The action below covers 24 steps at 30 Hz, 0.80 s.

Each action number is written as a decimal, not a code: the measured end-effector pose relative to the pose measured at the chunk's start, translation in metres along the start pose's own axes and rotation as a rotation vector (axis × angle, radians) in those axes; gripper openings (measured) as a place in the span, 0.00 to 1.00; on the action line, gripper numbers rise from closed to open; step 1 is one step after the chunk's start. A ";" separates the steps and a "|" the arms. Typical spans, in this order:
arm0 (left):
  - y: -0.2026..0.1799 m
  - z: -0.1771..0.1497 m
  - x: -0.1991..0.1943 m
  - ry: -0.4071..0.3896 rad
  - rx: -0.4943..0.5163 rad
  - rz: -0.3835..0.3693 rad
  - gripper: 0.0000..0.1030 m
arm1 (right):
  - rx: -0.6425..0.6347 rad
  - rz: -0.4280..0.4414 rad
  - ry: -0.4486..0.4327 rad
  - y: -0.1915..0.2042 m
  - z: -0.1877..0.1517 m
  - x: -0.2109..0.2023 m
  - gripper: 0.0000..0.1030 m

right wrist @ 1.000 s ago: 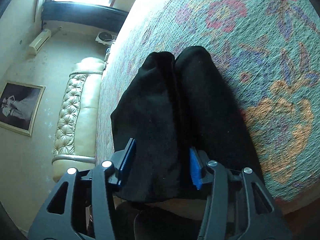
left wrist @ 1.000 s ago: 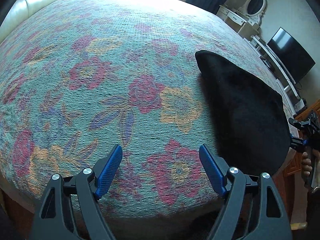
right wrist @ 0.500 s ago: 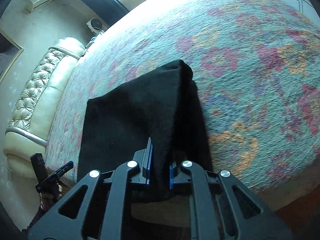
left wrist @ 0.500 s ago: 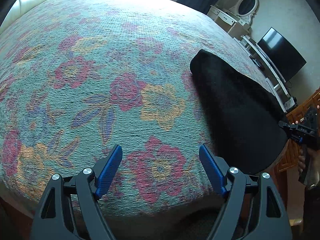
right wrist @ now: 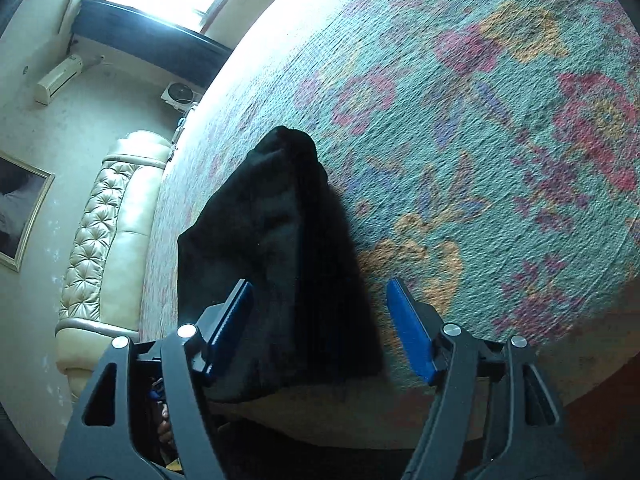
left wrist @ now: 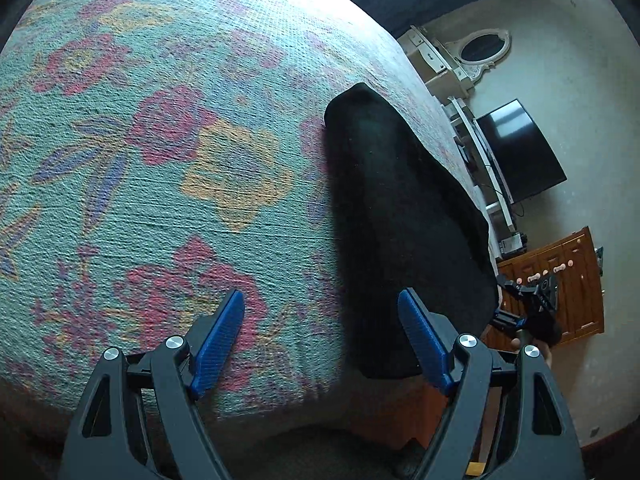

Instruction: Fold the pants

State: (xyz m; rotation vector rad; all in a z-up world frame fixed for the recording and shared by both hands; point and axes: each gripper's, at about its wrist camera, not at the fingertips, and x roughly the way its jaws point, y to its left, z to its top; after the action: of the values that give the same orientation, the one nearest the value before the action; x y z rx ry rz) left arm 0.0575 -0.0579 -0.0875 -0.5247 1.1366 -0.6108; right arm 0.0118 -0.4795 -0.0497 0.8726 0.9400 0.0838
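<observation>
The black pants (left wrist: 400, 216) lie folded lengthwise on the floral bedspread (left wrist: 160, 160), near the bed's front edge. My left gripper (left wrist: 320, 340) is open and empty, just left of the pants' near end. In the right wrist view the pants (right wrist: 280, 248) run away from me, and my right gripper (right wrist: 320, 328) is open with the near end of the pants between and below its blue fingers (right wrist: 408, 332), not clamped. The right gripper also shows in the left wrist view (left wrist: 532, 308), beyond the pants.
The bedspread (right wrist: 500, 140) covers the whole bed. A cream tufted sofa (right wrist: 104, 240) stands to one side. A TV (left wrist: 516, 148), a white dresser with mirror (left wrist: 476, 52) and a wooden cabinet (left wrist: 568, 280) stand past the bed's edge.
My right gripper was shut on the pants' near end half a second ago and has now opened, leaving the pants flat. My left gripper has shifted closer to the pants.
</observation>
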 end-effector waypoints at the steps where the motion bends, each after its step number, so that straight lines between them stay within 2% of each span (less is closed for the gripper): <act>1: 0.002 0.000 0.002 0.001 -0.022 -0.015 0.76 | 0.010 0.009 0.013 -0.006 0.000 0.000 0.67; 4: 0.005 0.001 0.005 -0.002 -0.063 -0.044 0.79 | 0.062 0.055 0.058 -0.023 -0.006 0.008 0.68; 8: -0.005 0.001 0.010 0.013 -0.068 -0.091 0.79 | 0.107 0.138 0.052 -0.034 -0.010 0.011 0.76; 13: -0.014 -0.007 0.025 0.067 -0.053 -0.177 0.79 | 0.066 0.183 0.101 -0.025 -0.014 0.024 0.77; 17: -0.022 -0.005 0.031 0.039 -0.018 -0.180 0.79 | 0.015 0.184 0.108 -0.020 -0.018 0.029 0.83; 18: -0.023 -0.002 0.033 0.038 -0.007 -0.167 0.75 | 0.010 0.181 0.109 -0.020 -0.018 0.029 0.83; 19: -0.024 -0.002 0.036 0.047 0.007 -0.143 0.61 | 0.008 0.181 0.110 -0.020 -0.018 0.030 0.83; 20: -0.026 -0.001 0.041 0.070 0.011 -0.126 0.52 | 0.009 0.185 0.110 -0.020 -0.017 0.029 0.83; 24: -0.021 -0.003 0.044 0.080 -0.045 -0.131 0.43 | 0.021 0.208 0.112 -0.024 -0.015 0.029 0.83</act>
State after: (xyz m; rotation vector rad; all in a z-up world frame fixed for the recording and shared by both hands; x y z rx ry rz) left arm 0.0639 -0.1035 -0.1046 -0.6215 1.2004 -0.7260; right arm 0.0119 -0.4740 -0.0895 0.9919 0.9527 0.3046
